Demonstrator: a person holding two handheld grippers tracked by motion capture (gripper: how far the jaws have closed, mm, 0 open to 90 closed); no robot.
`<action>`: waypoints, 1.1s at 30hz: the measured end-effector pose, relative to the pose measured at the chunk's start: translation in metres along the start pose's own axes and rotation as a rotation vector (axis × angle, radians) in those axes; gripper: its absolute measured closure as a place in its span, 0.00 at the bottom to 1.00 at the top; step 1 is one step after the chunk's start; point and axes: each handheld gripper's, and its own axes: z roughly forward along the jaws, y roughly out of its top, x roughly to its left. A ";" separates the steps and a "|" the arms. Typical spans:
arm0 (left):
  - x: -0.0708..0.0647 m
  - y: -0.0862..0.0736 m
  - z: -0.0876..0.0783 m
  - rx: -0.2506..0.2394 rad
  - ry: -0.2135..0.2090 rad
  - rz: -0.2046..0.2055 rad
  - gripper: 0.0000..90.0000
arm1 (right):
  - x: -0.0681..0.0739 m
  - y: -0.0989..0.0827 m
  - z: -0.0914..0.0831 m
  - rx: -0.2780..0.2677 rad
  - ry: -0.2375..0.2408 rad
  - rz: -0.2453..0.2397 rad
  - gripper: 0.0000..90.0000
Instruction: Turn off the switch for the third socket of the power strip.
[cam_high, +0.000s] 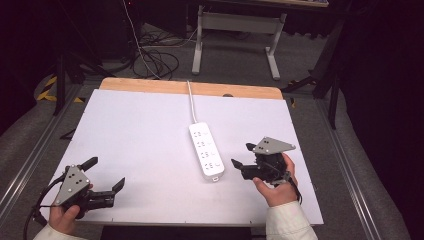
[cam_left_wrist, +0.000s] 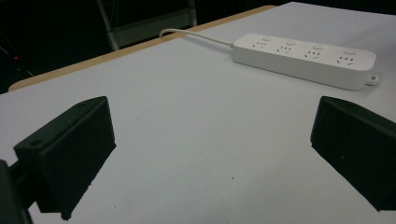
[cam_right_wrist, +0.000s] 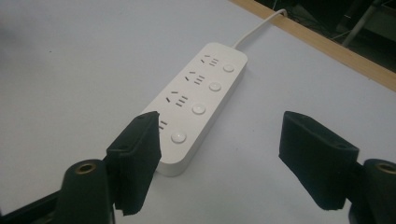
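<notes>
Near the table's (cam_high: 125, 115) middle lies a white power strip (cam_high: 205, 151). Just right of it, the right gripper (cam_high: 241, 159) hovers, jaws apart, empty; it should square up before pressing a switch.

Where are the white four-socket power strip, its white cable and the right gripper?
White four-socket power strip (cam_high: 206, 150): high view, on its top face.
White cable (cam_high: 192, 104): high view, midway along it.
Right gripper (cam_high: 240, 156): high view, midway between its fingertips.
</notes>
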 end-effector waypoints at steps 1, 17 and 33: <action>0.000 0.000 0.000 0.001 0.002 0.003 0.00 | 0.000 0.000 0.000 0.000 0.000 0.000 0.33; 0.000 0.000 -0.001 -0.003 0.006 -0.001 0.00 | 0.009 0.018 0.007 -0.001 0.014 -0.033 0.55; 0.000 -0.001 -0.004 -0.012 0.019 -0.005 0.00 | 0.010 0.045 0.034 0.082 0.131 0.034 0.94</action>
